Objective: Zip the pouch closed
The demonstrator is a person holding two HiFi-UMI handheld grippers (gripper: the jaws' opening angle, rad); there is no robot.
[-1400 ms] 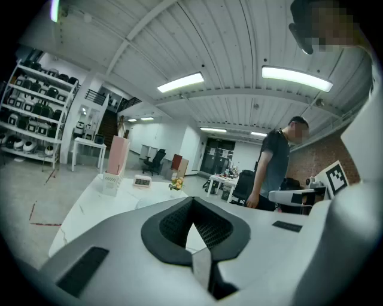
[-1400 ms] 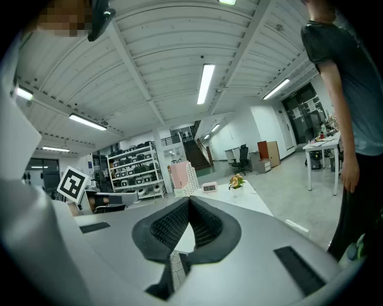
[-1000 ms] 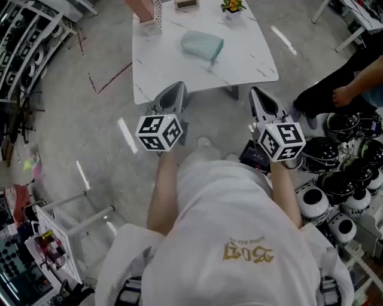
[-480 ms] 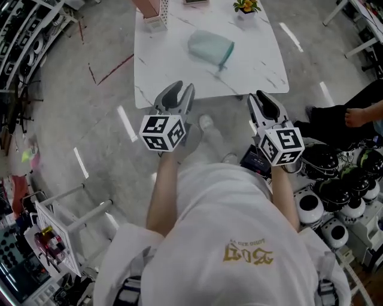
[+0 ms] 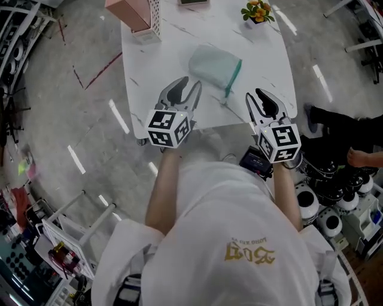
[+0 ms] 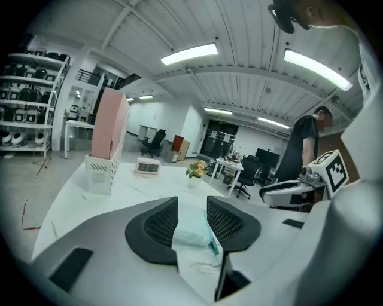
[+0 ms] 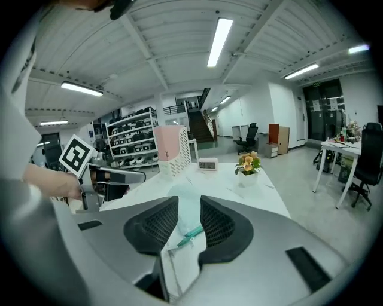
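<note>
1. Head view: a person in a white shirt [image 5: 239, 221] stands at the near edge of a white, marble-patterned table [image 5: 158, 60], holding a gripper in each hand.
2. The pouch [image 5: 212, 64], pale mint green, lies flat near the middle of the table. A darker teal zip [image 5: 233, 75] runs along its right edge. No view shows whether the zip is open or closed.
3. The left gripper [image 5: 184, 85] hangs over the near-left part of the table, pointing toward the pouch. In the left gripper view its jaws stand apart. The pouch shows in the gap but lies farther out on the table, and nothing is gripped.
4. The right gripper [image 5: 258, 95] is at the table's near-right edge, well apart from the pouch. In the right gripper view its jaws are also spread and hold nothing. The pouch and its teal zip show beyond them.
5. Writing:
   - Each gripper's cube carries black-and-white square markers and no words.
   - A gold print [image 5: 250, 252] on the shirt appears upside down, and I cannot read it.
   - A small digital clock [image 6: 148, 165] at the far edge shows dark digits too small to read with certainty.
6. A pink box [image 5: 127, 11] stands in a white perforated holder [image 5: 148, 27] at the far-left corner.
7. A small pot of orange and yellow flowers [image 5: 257, 11] stands at the far right.
</note>
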